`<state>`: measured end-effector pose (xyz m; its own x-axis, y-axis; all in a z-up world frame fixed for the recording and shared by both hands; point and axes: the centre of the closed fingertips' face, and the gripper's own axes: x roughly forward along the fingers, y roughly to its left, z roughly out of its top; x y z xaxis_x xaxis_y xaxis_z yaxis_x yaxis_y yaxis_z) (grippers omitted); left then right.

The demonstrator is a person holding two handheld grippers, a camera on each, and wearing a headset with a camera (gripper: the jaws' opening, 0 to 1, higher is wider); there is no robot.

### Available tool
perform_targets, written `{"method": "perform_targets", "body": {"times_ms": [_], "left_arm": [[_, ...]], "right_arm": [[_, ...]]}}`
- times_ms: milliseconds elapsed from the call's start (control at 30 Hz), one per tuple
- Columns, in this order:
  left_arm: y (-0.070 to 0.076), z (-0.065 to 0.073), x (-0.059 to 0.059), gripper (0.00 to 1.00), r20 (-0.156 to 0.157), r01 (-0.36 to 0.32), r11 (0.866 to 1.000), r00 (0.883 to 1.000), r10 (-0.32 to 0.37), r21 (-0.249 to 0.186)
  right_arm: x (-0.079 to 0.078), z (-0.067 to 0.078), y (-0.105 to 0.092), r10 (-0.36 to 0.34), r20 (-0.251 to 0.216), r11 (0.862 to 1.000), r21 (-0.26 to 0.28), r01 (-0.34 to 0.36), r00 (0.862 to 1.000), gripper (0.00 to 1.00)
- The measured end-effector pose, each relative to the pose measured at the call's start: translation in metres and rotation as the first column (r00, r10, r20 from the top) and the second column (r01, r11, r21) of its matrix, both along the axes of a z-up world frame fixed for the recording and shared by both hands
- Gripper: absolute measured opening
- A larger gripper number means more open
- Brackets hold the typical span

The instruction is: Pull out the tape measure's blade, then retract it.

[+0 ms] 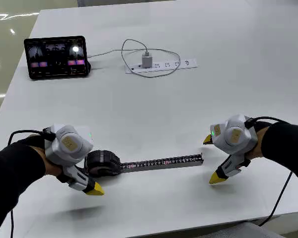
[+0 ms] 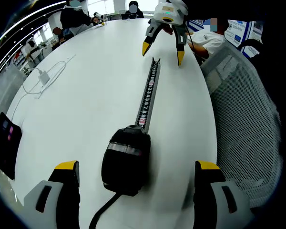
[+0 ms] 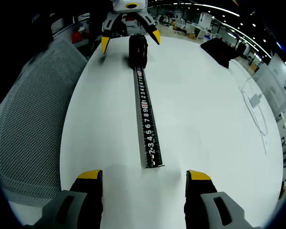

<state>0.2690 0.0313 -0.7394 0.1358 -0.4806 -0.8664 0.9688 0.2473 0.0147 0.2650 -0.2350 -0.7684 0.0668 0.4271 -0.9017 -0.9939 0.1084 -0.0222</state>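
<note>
Both apart: my left tool [image 2: 137, 166] straddles the tape measure [image 2: 126, 157], my right tool [image 3: 144, 174] faces the blade [image 3: 146, 124]. Pulling looks done. Retracting comes next.

Tape measure case [image 1: 103, 162] on the table [image 1: 213, 99] between the left gripper's [image 2: 137, 166] jaws, blade [image 1: 164, 162] stretching right, its tip just before the right gripper [image 1: 211, 159], tablet [image 1: 56, 56] and power strip [image 1: 161, 65] well behind.
</note>
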Motion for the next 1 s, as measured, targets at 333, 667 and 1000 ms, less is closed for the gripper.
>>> {"method": "perform_targets", "body": {"times_ms": [333, 667, 1000], "left_arm": [[0.012, -0.007, -0.002, 0.99, -0.023, -0.162, 0.985, 0.987, 0.161, -0.063], [0.029, 0.003, 0.017, 0.99, -0.001, -0.433, 0.871, 0.896, 0.445, -0.233], [0.051, 0.008, 0.001, 0.99, 0.055, -0.525, 0.793, 0.822, 0.566, -0.308]], "right_arm": [[0.007, 0.002, -0.002, -0.229, -0.017, 0.966, 0.120, 0.229, 0.973, 0.99], [0.001, 0.007, -0.019, -0.350, 0.010, 0.919, 0.199, 0.341, 0.937, 0.99], [-0.007, 0.027, -0.040, -0.485, 0.041, 0.838, 0.305, 0.451, 0.873, 0.99]]}}
